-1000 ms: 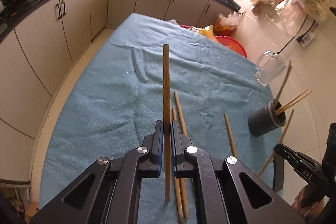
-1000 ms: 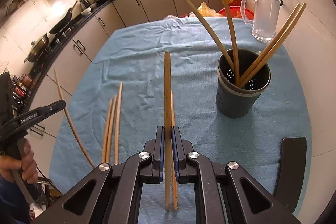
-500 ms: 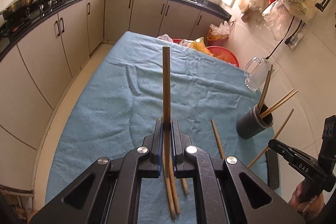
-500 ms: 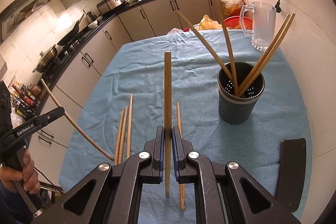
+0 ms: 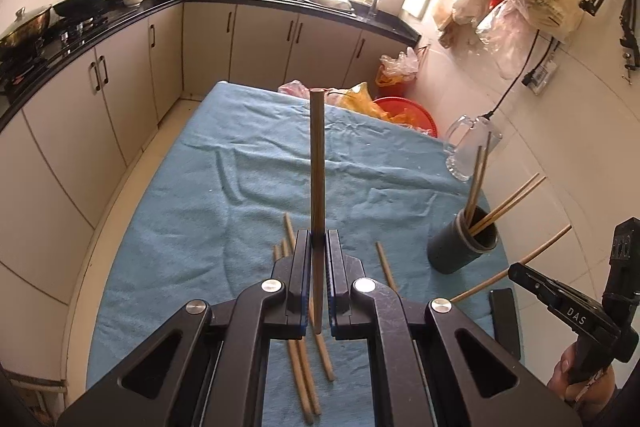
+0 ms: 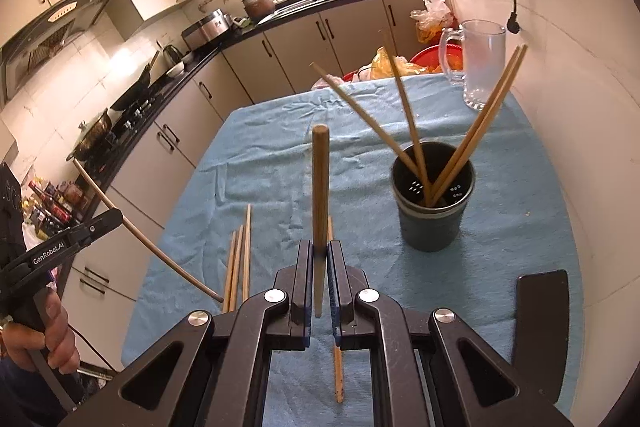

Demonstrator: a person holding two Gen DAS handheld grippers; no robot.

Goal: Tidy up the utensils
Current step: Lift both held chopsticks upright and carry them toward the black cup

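My left gripper [image 5: 318, 239] is shut on a wooden chopstick [image 5: 317, 163] that points up and away, held above the blue cloth [image 5: 192, 211]. My right gripper [image 6: 319, 245] is shut on another chopstick [image 6: 320, 183] in the same way. A dark grey holder [image 6: 434, 227] stands on the cloth to the right, with several chopsticks leaning in it. Loose chopsticks [image 6: 239, 263] lie on the cloth below and left of the right gripper, and one [image 6: 338, 367] lies under it. In the left wrist view the holder [image 5: 460, 247] is ahead on the right and the loose chopsticks [image 5: 300, 371] lie beneath the jaws.
A glass mug [image 6: 482, 63] stands at the far right of the table, by the wall. A flat black object [image 6: 542, 307] lies at the near right edge. A red basin and plastic bags [image 5: 400, 107] sit beyond the table's far end. Kitchen cabinets run along the left.
Both grippers have risen away from the cloth, each carrying its chopstick. The loose chopsticks and the holder have stayed where they were.
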